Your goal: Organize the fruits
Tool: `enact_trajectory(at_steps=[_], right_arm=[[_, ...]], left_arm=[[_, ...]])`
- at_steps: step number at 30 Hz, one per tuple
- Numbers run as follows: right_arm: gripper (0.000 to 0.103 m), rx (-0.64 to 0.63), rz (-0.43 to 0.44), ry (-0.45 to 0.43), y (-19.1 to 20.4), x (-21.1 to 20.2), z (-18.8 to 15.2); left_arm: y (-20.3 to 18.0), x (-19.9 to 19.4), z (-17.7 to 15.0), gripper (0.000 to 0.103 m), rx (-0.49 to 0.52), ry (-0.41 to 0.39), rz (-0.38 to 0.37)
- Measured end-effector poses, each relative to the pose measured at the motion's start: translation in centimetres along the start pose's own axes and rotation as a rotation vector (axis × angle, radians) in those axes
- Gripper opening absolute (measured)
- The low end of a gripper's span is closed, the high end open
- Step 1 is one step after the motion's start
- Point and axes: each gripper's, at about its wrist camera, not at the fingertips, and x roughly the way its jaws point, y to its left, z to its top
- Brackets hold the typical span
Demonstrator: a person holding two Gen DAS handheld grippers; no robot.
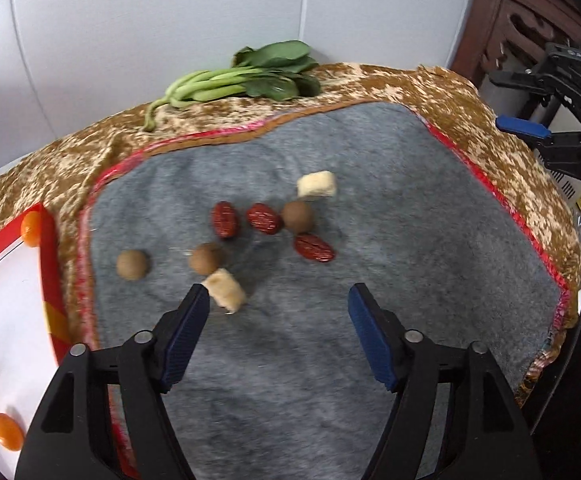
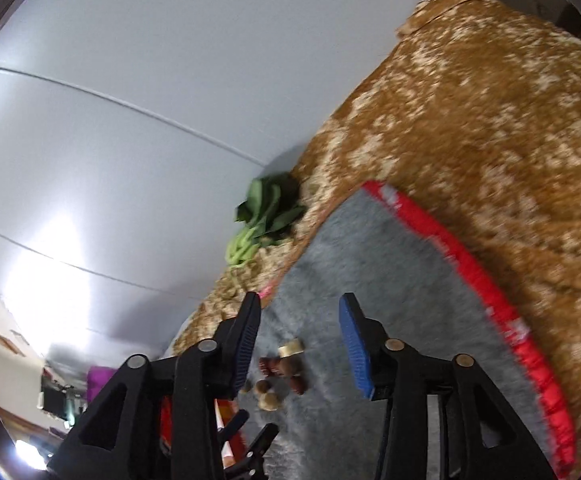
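Note:
On the grey felt mat (image 1: 410, 220) lie three red dates (image 1: 225, 219), three brown longans (image 1: 297, 216) and two pale beige chunks (image 1: 317, 184). My left gripper (image 1: 278, 294) is open and empty, low over the mat; its left finger tip is beside the nearer beige chunk (image 1: 225, 291). My right gripper (image 2: 300, 304) is open and empty, held high and tilted off the mat's right side; it also shows in the left wrist view (image 1: 530, 120). The fruit cluster (image 2: 280, 372) is small and far below it.
A red-rimmed white tray (image 1: 46, 280) with orange kumquats (image 1: 30, 228) stands at the left. Leafy greens (image 1: 246, 76) lie on the brown patterned cloth (image 1: 470, 120) at the back by the white wall. A dark wooden cabinet (image 1: 530, 20) stands at the right.

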Motion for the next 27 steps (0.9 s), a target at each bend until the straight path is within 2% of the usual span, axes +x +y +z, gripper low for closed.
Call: enact_trajectory(at_steps=[3,7,11,15,18,21,23,27], right_arm=[[0.045,-0.038,-0.106,-0.006,-0.5,0.5,-0.1],[0.045,-0.090,-0.110,0.098,0.1,3.1,-1.6],[0.045,-0.120,-0.104,0.198,1.0,5.5,-3.3],[0.046,-0.146,-0.144,0.205,1.8,6.7,-4.5],[0.047,-0.185,-0.183,0.174,2.5,7.4,-5.1],[0.047,-0.236,-0.240,0.125,2.9,8.0,-5.2],[0.047,-0.242,-0.242,0.130,2.8,8.6,-5.1],[0.047,-0.259,-0.217,0.168,3.0,9.2,-5.4]], left_arm=[[-0.3,0.9,0.1,0.073,-0.005,0.006,0.018],[1.0,0.8,0.7,0.073,-0.037,-0.001,0.063],[3.4,0.1,0.5,0.078,-0.065,-0.005,0.148],[3.2,0.2,0.2,0.078,-0.085,-0.034,0.142],[1.2,0.6,0.5,0.078,-0.076,-0.057,0.083],[-0.4,2.1,0.9,0.078,-0.111,-0.022,0.043],[-0.7,2.1,1.0,0.078,-0.105,-0.018,0.066],[0.6,0.6,1.1,0.078,-0.106,-0.066,0.148]])
